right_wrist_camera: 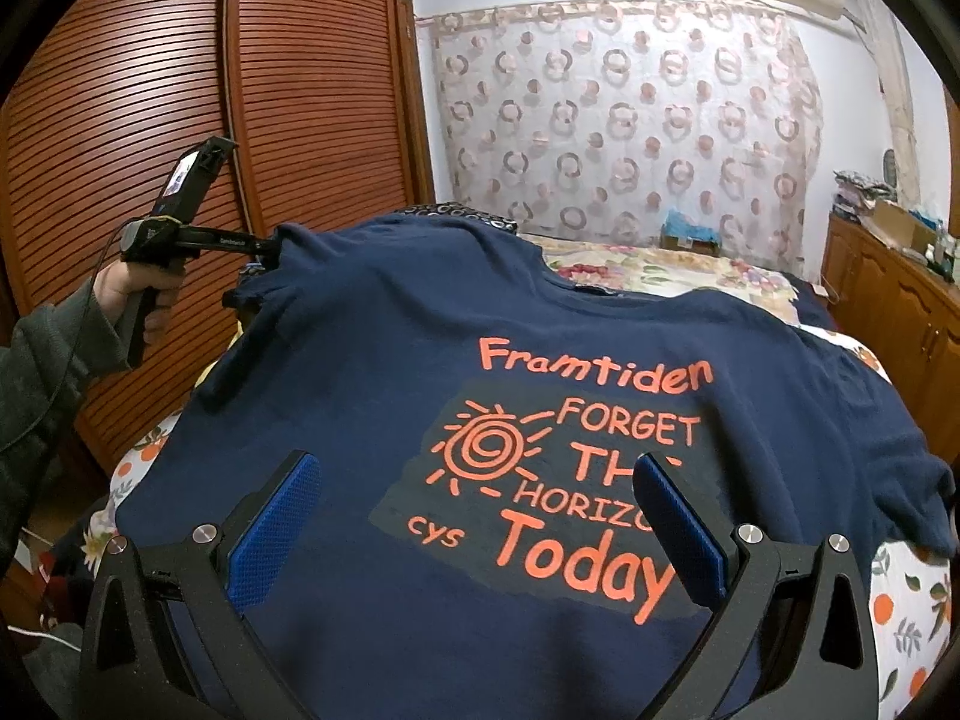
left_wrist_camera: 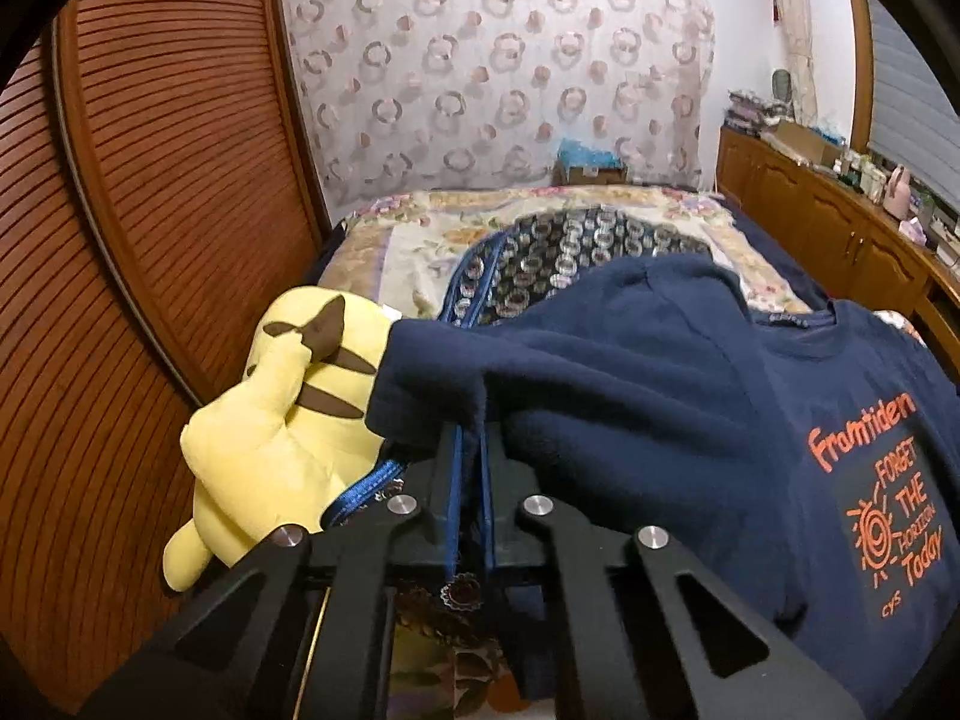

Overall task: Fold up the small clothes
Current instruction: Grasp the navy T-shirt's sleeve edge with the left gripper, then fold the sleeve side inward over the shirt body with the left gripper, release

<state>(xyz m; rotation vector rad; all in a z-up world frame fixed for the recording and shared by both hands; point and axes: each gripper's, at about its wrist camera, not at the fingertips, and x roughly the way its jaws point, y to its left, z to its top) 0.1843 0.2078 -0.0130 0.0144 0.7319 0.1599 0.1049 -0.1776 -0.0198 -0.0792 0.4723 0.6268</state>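
A navy T-shirt (right_wrist_camera: 372,408) with orange print "Framtiden FORGET THE HORIZON Today" lies spread face up on the bed. My left gripper (left_wrist_camera: 471,438) is shut on the T-shirt's left sleeve (left_wrist_camera: 540,360) and holds it lifted and folded toward the shirt body. It also shows in the right wrist view (right_wrist_camera: 264,252), at the shirt's far left shoulder. My right gripper (right_wrist_camera: 480,480) is open and empty, its blue pads (right_wrist_camera: 276,516) hovering over the lower part of the print.
A yellow plush toy (left_wrist_camera: 282,420) lies at the bed's left edge beside the sleeve. A wooden slatted wardrobe (right_wrist_camera: 180,120) stands on the left. A floral bedspread (left_wrist_camera: 420,240) covers the bed. A wooden cabinet (left_wrist_camera: 840,222) with clutter runs along the right.
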